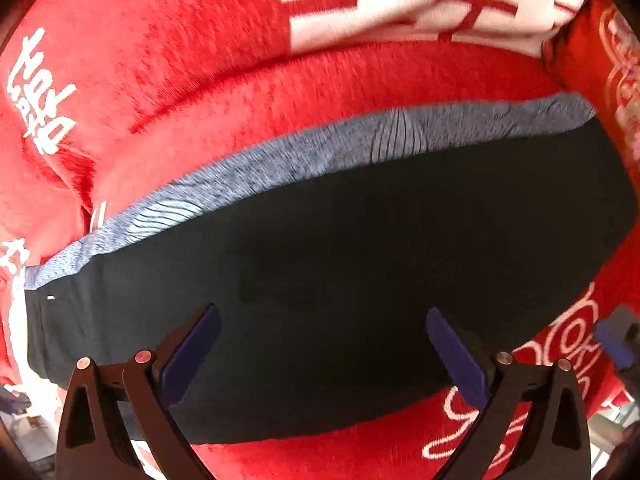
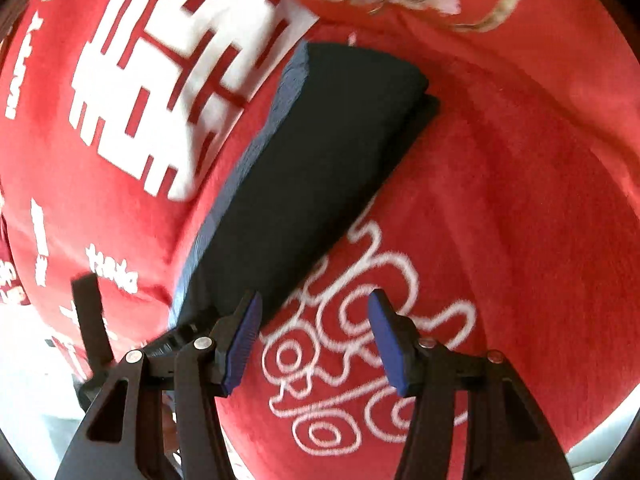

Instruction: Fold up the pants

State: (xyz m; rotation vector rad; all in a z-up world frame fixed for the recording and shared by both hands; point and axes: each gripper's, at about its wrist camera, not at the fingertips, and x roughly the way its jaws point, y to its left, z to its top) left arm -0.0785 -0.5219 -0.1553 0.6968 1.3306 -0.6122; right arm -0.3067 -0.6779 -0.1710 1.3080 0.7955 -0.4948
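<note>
The dark pants (image 1: 360,248) lie folded into a long flat strip on a red plush blanket (image 1: 160,60), with a blue-grey patterned band (image 1: 320,148) along the far edge. My left gripper (image 1: 322,344) is open just above the pants' near side, holding nothing. In the right wrist view the pants (image 2: 320,168) run from the near left up toward the far middle. My right gripper (image 2: 314,340) is open and empty over the blanket (image 2: 500,200), just right of the pants' near end. The left gripper (image 2: 92,320) shows at the left there.
The blanket carries large white characters (image 1: 420,0) beyond the pants and white swirl patterns (image 2: 360,360) near the right gripper. A red cushion with gold print (image 1: 608,60) lies at the far right. The right gripper's blue pad (image 1: 612,340) shows at the right edge.
</note>
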